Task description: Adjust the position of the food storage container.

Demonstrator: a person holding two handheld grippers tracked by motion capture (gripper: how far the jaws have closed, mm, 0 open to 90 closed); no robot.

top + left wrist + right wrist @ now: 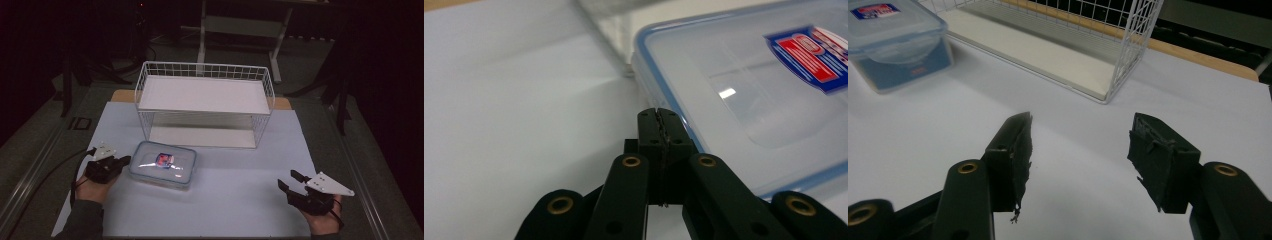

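Note:
A clear plastic food box [163,164] with a blue-edged lid and a red and blue label lies flat on the white table cover, in front of the wire shelf. My left gripper [125,160] rests at the box's left edge with its jaws shut and nothing between them. In the left gripper view the shut tips [658,116] sit right at the lid's blue rim [659,85]. My right gripper [290,180] hovers near the table's front right, open and holding nothing. In the right gripper view its fingers [1013,150] stand wide apart and the box [895,45] lies far off at upper left.
A white wire shelf rack [205,102] with two white boards stands at the back middle of the table; its lower board and corner [1108,75] show ahead of the right gripper. Dark floor and a desk frame [240,30] lie beyond the table.

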